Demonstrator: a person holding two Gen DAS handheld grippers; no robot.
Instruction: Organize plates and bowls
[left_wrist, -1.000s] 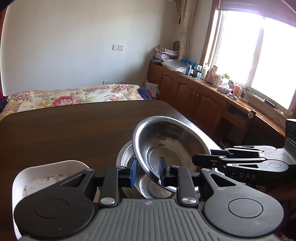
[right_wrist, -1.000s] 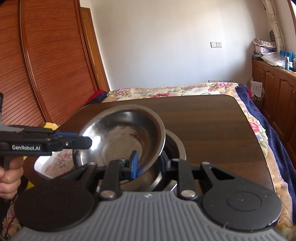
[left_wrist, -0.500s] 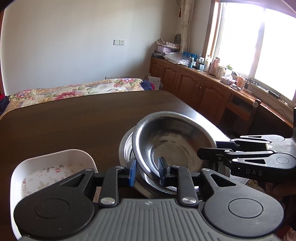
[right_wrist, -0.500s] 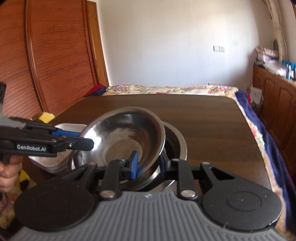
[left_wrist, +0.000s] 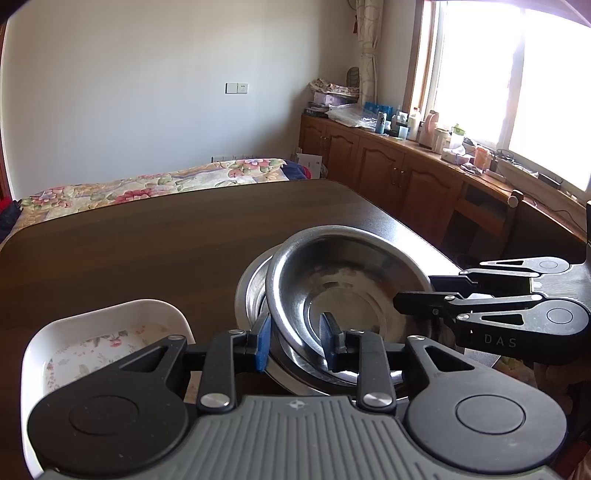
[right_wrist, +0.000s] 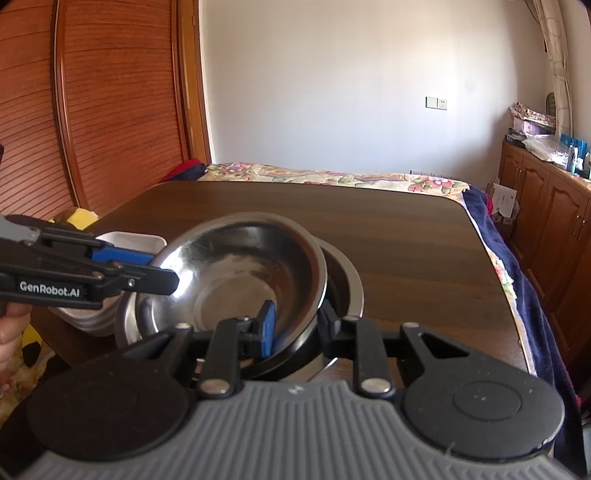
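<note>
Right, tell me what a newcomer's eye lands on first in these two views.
First, the shiny steel bowl, tilted over a second steel bowl on the dark wooden table, with the left gripper and the right gripper each straddling its rim from opposite sides. Next, the white floral dish just left of the bowls. Behind, the bright window glares above the wooden cabinets.

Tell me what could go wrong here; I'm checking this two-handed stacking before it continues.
The upper steel bowl sits tilted in the lower steel bowl, with the left gripper and right gripper straddling opposite rims; uneven release could make it slip. The stack is close to the table's near edge.
</note>
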